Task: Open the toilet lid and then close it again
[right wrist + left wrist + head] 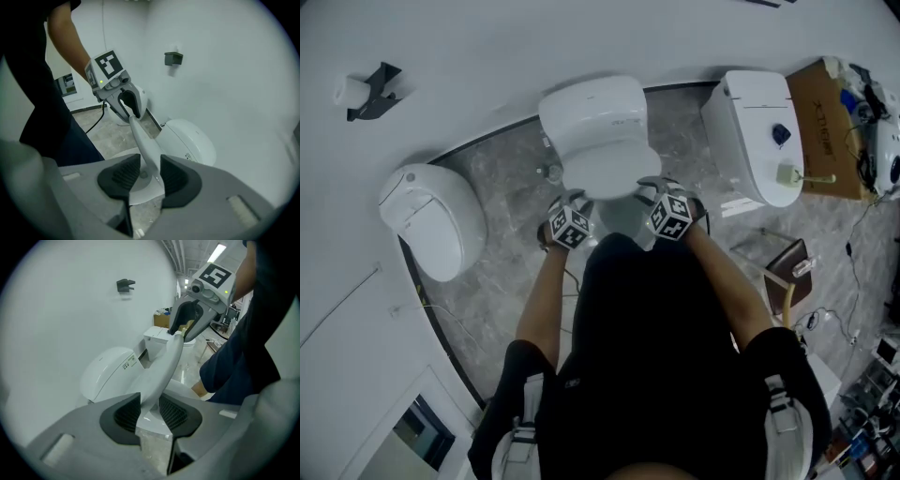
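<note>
The white plastic toilet lid (598, 141) sits at 12 o'clock from me, tilted up off its seat. My left gripper (150, 414) pinches its front rim at 7 o'clock and my right gripper (144, 174) at 5 o'clock, pads pressed on the edge. Another white oval toilet (431, 217) stands at 9 o'clock.

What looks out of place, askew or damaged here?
Nothing spilled or broken shows. The toilet lid stands tilted, partly raised, its edge clamped by the left tool and the right tool, which fits the task rather than a fault.
</note>
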Demonstrator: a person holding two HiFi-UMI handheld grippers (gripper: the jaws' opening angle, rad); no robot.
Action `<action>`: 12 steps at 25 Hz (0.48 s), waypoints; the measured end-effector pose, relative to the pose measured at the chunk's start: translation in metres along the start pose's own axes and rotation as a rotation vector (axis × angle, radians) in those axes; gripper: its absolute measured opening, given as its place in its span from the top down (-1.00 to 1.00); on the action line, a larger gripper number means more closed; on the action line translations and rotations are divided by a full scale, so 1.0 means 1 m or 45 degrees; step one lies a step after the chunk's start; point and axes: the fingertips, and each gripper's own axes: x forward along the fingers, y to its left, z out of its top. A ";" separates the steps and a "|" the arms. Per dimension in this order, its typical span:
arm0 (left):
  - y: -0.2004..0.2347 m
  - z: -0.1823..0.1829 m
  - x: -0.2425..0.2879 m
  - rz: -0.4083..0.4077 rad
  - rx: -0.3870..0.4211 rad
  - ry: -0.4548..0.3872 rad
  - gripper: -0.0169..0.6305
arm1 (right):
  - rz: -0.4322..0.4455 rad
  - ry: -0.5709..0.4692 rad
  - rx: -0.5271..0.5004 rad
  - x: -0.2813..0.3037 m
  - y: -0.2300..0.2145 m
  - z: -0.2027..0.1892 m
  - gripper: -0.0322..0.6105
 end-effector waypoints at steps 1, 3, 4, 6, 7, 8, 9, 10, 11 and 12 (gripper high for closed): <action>0.003 0.001 -0.001 0.007 -0.019 0.002 0.54 | 0.008 0.000 -0.036 0.002 0.000 0.002 0.50; 0.009 0.002 -0.002 0.023 -0.059 0.005 0.53 | 0.010 0.005 -0.084 0.006 -0.003 0.005 0.51; 0.011 0.003 -0.002 0.030 -0.076 0.004 0.53 | 0.007 0.007 -0.094 0.007 -0.006 0.005 0.54; 0.015 0.006 -0.002 0.045 -0.109 -0.001 0.53 | 0.010 0.009 -0.099 0.009 -0.012 0.006 0.58; 0.017 0.007 -0.002 0.052 -0.124 -0.005 0.52 | 0.018 0.008 -0.097 0.009 -0.014 0.007 0.58; 0.019 0.007 -0.003 0.058 -0.137 -0.011 0.52 | 0.030 0.005 -0.093 0.009 -0.016 0.008 0.59; 0.020 0.008 -0.003 0.062 -0.149 -0.016 0.51 | 0.043 0.000 -0.086 0.009 -0.017 0.009 0.59; 0.021 0.008 -0.003 0.063 -0.162 -0.022 0.51 | 0.059 -0.008 -0.079 0.009 -0.018 0.009 0.59; 0.020 0.008 -0.004 0.061 -0.178 -0.028 0.50 | 0.076 -0.016 -0.075 0.008 -0.018 0.010 0.59; 0.019 0.008 -0.004 0.057 -0.197 -0.036 0.50 | 0.093 -0.022 -0.079 0.008 -0.017 0.009 0.58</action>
